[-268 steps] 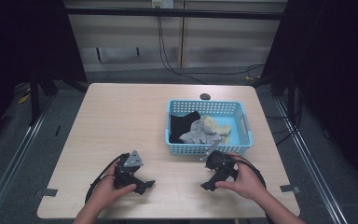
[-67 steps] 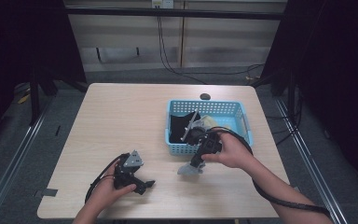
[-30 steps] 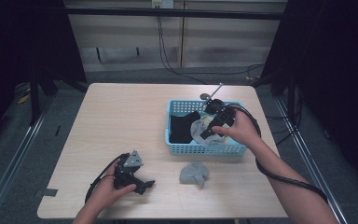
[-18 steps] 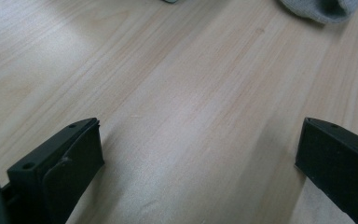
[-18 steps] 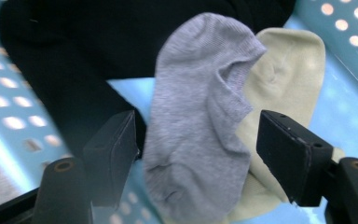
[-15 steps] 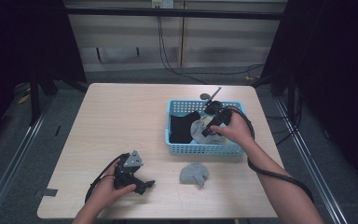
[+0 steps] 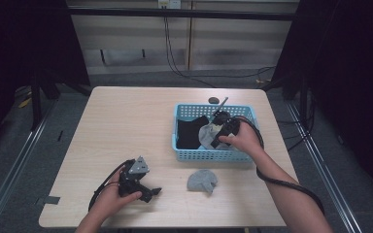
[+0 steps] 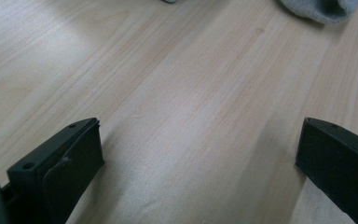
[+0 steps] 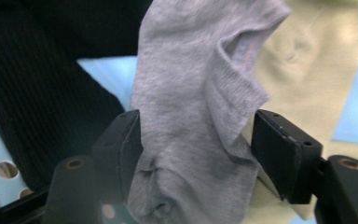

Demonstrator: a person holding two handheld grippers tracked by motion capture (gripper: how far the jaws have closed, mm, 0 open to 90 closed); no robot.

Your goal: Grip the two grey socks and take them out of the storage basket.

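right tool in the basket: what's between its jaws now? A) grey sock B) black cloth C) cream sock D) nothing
A: in the right gripper view the grey sock sits between the right tool's two black jaws, with the black cloth and the cream sock behind it.

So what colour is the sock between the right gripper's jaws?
Light grey, a plain knit sock; clearest in the right gripper view, between the right gripper jaws.

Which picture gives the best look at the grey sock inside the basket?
The right gripper view: the grey sock hangs large between the right tool's jaws, its knit plain. The high view shows it small in the blue basket beside that tool. The left gripper view looks at bare table.
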